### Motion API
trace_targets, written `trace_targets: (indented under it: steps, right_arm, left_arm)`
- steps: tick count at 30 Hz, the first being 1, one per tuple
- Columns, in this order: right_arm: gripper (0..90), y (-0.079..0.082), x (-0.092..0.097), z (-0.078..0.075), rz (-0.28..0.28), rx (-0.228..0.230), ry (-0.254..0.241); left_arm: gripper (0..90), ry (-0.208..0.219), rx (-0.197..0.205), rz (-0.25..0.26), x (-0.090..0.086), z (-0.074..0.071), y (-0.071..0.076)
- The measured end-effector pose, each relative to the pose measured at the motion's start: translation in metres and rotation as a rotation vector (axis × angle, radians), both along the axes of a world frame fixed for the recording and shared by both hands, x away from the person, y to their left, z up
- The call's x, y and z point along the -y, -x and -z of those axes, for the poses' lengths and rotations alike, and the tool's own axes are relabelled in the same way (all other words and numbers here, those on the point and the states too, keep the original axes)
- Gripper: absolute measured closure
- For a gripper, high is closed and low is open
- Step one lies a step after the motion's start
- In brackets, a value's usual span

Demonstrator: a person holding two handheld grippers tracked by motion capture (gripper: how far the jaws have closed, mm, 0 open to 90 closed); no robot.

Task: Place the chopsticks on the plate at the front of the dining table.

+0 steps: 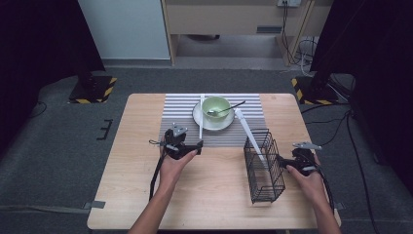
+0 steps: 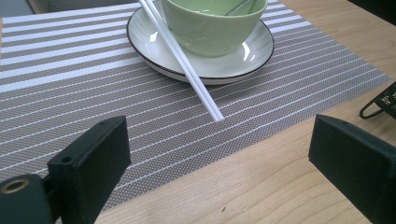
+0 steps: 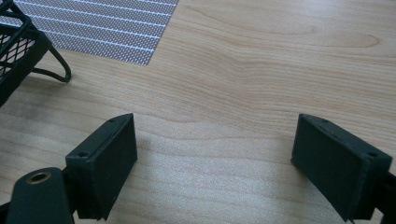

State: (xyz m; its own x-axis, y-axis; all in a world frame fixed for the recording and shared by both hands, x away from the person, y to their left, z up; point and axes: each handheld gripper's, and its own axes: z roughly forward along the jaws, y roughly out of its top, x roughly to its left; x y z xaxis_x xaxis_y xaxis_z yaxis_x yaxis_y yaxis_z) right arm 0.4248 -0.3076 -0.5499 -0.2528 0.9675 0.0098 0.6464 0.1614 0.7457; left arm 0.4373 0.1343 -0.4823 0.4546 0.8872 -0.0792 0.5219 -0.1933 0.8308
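A green bowl (image 1: 215,106) with a metal spoon (image 1: 228,109) in it stands on a white plate (image 1: 222,125) on a striped placemat (image 1: 180,109). White chopsticks (image 1: 201,117) lie along the plate's left side. In the left gripper view the chopsticks (image 2: 187,65) rest on the plate's rim (image 2: 243,51), their near tips on the mat. My left gripper (image 1: 187,142) (image 2: 219,154) is open just short of those tips, nothing between its jaws. My right gripper (image 1: 287,161) (image 3: 215,154) is open over bare wood, right of a black wire basket (image 1: 263,165).
A long white utensil (image 1: 248,134) leans from the mat into the basket. A corner of the basket (image 2: 385,100) shows at the right of the left gripper view, and its foot (image 3: 18,51) at the left of the right gripper view. The wooden table (image 1: 209,195) ends near the forearms.
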Motion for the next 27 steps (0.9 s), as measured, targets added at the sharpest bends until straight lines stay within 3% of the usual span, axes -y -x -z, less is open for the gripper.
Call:
trace_targets:
  steps: [18, 27]
  right_arm:
    - [12.4, 0.001, -0.001, 0.000, 0.002, -0.003, 0.000]
    - [2.9, -0.001, -0.003, 0.001, 0.006, -0.024, 0.007]
  left_arm:
    - [3.8, 0.015, 0.012, -0.007, -0.033, -0.019, 0.014]
    - [3.7, 0.010, 0.006, -0.014, -0.053, -0.018, 0.022]
